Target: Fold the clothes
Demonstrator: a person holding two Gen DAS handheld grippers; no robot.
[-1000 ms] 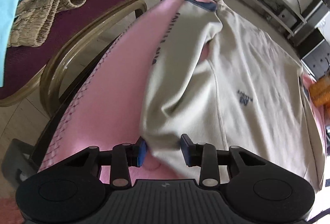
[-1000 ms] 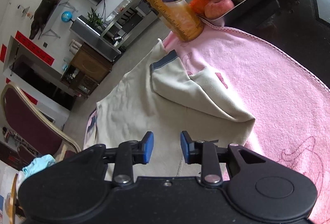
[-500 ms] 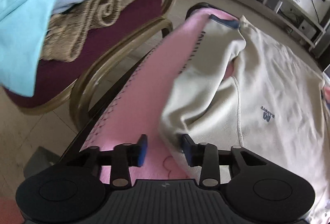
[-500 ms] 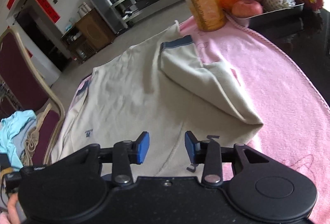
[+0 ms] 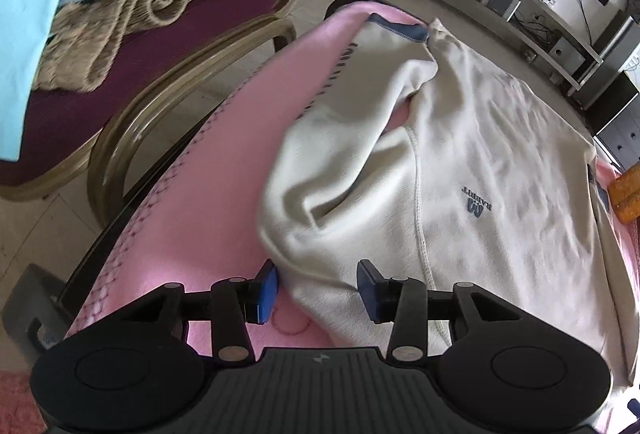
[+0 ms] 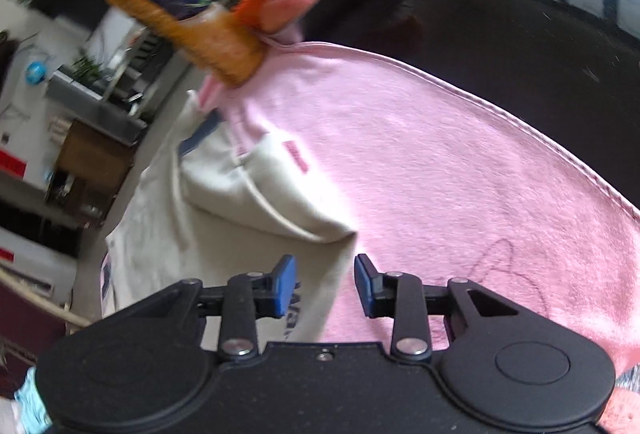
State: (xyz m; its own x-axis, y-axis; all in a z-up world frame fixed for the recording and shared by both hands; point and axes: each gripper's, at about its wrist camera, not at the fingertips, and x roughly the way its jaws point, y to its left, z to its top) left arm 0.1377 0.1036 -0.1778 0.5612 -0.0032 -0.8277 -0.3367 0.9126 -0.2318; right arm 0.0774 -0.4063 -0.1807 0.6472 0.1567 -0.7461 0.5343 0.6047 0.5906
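Shirt [image 5: 480,162] lies flat on the pink towel [image 5: 192,234] over the bench, sleeves folded in for squaring. My left gripper [image 5: 316,292] is part open, straddling its edge, not pinching. My right gripper [image 6: 325,284] is closing over the hem, nothing held.

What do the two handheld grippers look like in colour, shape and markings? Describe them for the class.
Both the left gripper and right gripper are black, with blue pads on two fingers, silver rivets and round side discs. The left body is ribbed with a small logo; the right is smooth and speckled.
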